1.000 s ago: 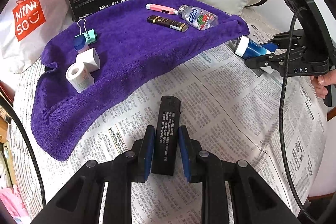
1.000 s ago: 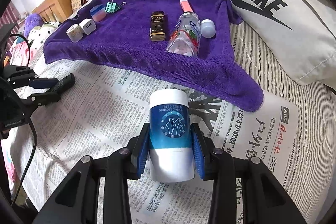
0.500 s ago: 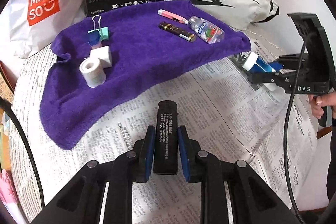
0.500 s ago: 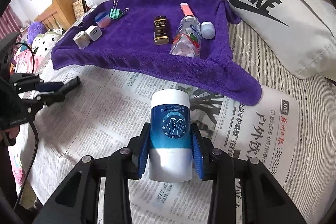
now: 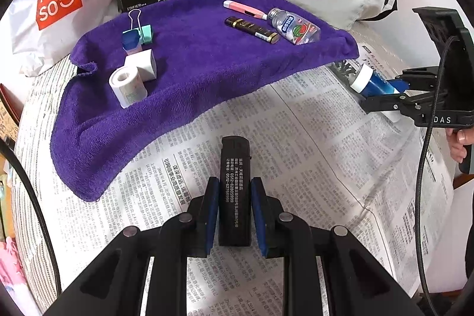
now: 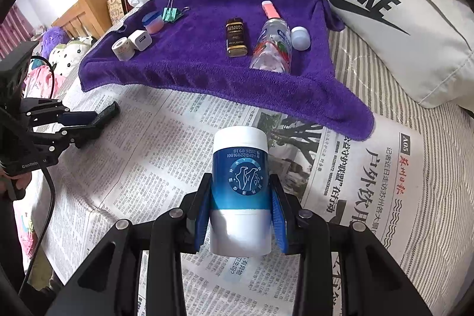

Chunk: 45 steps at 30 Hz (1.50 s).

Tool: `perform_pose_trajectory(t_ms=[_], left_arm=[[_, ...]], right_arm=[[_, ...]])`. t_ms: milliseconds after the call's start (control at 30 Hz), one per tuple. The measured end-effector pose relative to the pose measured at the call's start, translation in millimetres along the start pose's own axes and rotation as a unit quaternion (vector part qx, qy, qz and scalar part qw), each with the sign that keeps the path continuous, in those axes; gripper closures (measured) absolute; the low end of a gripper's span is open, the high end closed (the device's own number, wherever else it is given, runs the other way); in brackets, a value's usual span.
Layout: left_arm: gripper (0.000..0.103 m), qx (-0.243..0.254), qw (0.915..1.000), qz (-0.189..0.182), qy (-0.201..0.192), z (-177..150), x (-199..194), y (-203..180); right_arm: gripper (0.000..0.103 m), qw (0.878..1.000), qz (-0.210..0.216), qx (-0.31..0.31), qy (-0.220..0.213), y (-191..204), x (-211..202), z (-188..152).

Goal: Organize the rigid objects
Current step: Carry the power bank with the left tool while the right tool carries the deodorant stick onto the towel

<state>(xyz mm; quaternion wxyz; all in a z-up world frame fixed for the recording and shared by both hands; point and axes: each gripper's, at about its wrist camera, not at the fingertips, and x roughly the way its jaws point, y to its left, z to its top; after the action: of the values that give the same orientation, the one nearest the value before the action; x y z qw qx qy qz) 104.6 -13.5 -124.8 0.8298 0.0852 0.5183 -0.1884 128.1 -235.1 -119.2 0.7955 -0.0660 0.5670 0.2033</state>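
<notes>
We have the left gripper (image 5: 234, 215) clamped on a black lighter (image 5: 235, 191), held over the newspaper (image 5: 311, 144) on the bed. The right gripper (image 6: 240, 212) is clamped on a blue-and-white bottle (image 6: 240, 182), also above the newspaper, near the purple towel (image 6: 201, 64) edge.

Risks as we judge them:
- The bottle is round and smooth, gripped low on its body, so it could pivot or slip.
- A drop-off near the clear bottle (image 6: 272, 49) or white cap (image 6: 300, 38) could knock them rolling.
- The towel sags at the edge, so things set there may slide off.
- The lighter is narrow and could twist between the pads.
</notes>
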Motion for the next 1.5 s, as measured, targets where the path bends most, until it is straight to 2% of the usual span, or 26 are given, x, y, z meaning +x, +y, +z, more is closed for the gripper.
perform_pose_trajectory(t_ms=[267,467,700,1100,1500], left_arm=[[0.081,0.007,0.9993,0.038,0.003,-3,1,-8],[0.082,-0.008,0.9997,0.021,0.005,-2,-1,-2],[0.082,-0.017,0.9997,0.008,-0.014,2,-18,5],[0.082,-0.011,0.9987,0.004,-0.049,36,-41,14],[0.082,-0.018,0.9982,0.002,-0.056,80,-27,36]], right_arm=[[0.067,1.000,0.001,-0.003,0.004,2,3,1],[0.067,1.000,0.004,-0.006,0.002,6,2,3],[0.067,1.000,0.015,-0.010,-0.015,10,-14,11],[0.067,0.999,0.025,-0.017,-0.035,14,-25,38],[0.067,0.998,0.024,-0.024,-0.047,13,-14,89]])
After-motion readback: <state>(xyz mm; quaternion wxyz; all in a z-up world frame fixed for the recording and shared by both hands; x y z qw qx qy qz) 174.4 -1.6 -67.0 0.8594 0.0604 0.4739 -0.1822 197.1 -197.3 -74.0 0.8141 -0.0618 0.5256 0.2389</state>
